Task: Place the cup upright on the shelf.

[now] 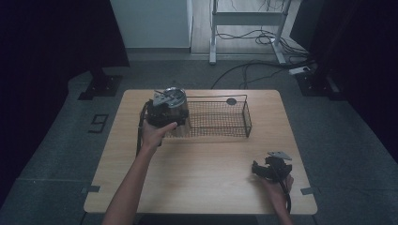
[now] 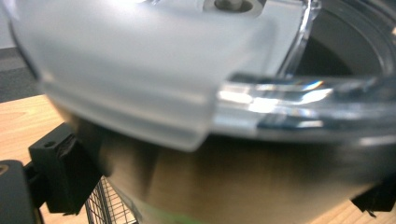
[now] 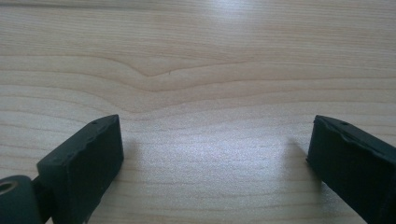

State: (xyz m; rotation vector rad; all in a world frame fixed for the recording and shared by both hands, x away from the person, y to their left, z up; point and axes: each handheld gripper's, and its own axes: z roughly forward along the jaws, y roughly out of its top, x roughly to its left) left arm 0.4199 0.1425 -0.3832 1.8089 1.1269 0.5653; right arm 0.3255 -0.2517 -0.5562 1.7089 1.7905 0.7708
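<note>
So my left gripper (image 1: 165,112) is clamped on a clear round plastic container with a shiny lid (image 1: 172,99), one jaw on each side of its body. It sits at the left end of the black wire mesh basket (image 1: 220,117) on the light wooden table (image 1: 197,159); can't tell whether it's resting inside or held just above. In the left gripper view the container (image 2: 261,107) is a big blur. My right gripper (image 1: 271,168) hangs low over bare tabletop (image 3: 201,70) near the right front corner, jaws spread wide, holding nothing.
</note>
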